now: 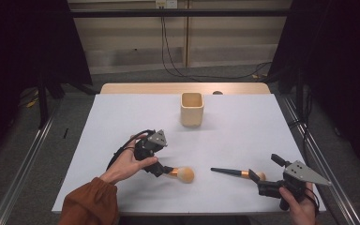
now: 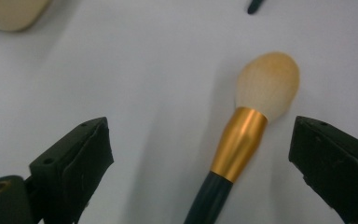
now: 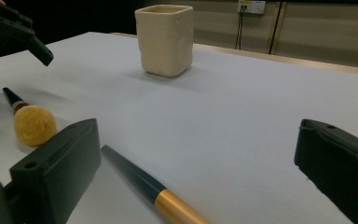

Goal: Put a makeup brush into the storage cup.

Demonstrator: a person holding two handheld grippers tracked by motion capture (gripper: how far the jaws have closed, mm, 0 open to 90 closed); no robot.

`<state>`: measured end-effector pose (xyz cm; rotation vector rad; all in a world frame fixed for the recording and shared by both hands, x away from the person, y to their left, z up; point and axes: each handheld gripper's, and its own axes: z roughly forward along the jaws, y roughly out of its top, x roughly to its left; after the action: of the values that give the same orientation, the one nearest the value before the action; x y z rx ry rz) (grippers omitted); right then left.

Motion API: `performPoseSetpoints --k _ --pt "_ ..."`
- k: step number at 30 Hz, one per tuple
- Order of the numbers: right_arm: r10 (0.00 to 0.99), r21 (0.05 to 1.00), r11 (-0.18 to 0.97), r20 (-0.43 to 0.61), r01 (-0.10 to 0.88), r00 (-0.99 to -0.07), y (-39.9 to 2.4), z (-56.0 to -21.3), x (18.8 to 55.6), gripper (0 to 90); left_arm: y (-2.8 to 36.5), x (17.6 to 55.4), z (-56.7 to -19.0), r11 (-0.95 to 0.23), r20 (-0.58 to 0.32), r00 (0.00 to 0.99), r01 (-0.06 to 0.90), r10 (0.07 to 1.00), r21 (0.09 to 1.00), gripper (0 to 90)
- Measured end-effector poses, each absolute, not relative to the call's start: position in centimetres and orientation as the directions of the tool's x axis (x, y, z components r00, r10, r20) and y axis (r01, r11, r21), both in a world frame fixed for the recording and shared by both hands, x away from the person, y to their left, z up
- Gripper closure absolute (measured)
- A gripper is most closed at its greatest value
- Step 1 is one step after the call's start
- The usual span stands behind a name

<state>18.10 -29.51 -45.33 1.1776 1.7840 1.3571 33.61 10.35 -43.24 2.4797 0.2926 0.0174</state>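
We hold the left gripper [image 1: 161,168] low over the white table [image 1: 122,117], jaws spread wide with nothing between the pads. Straight ahead of it, framed between the jaws in the left gripper view, lies a makeup brush [image 2: 242,140]: dark handle running back under the gripper, gold collar, pale round bristle head farthest from us. The brush sits closer to the jaw on the right of that view than to the other, so the gap is not yet centred on it. We judge the wide opening is there to let the jaws drop on either side of the collar or handle.

The right gripper [image 1: 274,180] is also apart and empty. A second brush [image 1: 236,173] lies just in front of it, handle tip pointing away towards the left gripper, and crosses low between its jaws in the right gripper view.

Beyond both grippers stands a cream square cup [image 1: 191,108], upright, open-topped, well apart from either brush, probably their destination.
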Motion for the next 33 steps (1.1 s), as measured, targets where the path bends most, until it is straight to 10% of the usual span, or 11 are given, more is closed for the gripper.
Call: performPoseSetpoints --k 19,33 --pt "0.900 0.953 0.084 0.053 0.292 -0.432 -29.4 -45.4 18.1 0.0 6.8 33.1 -44.2 -0.929 -0.078 0.996 0.076 0.051 0.362 6.9" --pt "0.897 0.950 0.092 0.052 0.298 -0.439 -29.4 -45.5 18.2 0.0 5.3 33.0 -45.1 -0.957 -0.091 0.995 -0.004 -0.032 0.292 33.9"
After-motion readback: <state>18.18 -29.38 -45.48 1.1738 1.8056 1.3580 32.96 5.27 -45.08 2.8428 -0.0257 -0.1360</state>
